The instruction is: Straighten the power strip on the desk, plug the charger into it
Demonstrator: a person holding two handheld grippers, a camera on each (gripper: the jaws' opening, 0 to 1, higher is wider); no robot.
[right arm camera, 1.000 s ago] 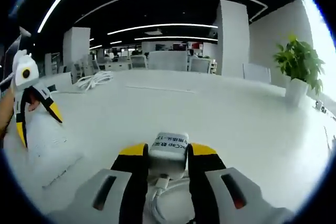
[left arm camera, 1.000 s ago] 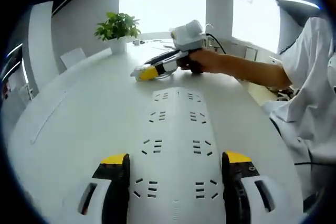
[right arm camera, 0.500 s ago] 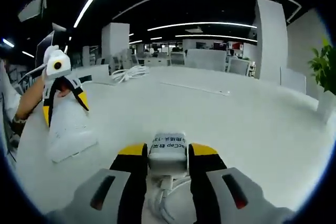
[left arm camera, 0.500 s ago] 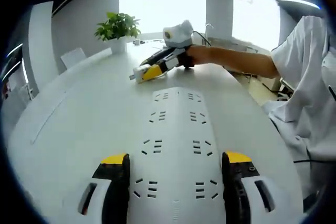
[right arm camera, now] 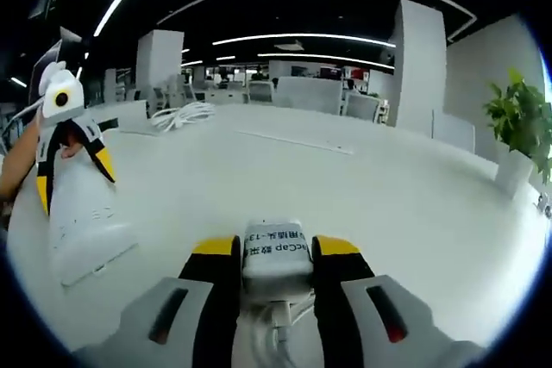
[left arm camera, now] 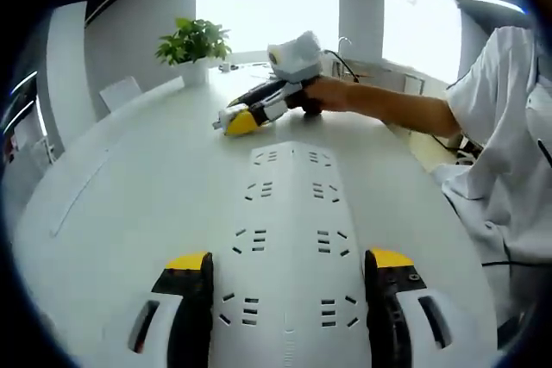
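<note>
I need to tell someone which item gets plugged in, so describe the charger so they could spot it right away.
Start at the big white desk with a potted plant at its far edge. Near the camera, the right gripper is shut on the charger: a small white block with a printed label and a white cable trailing behind, unlike the long flat power strip to the side.

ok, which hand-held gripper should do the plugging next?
Right: its jaws are shut on the charger. Left straddles the strip on the desk, well placed to steady it.
</note>
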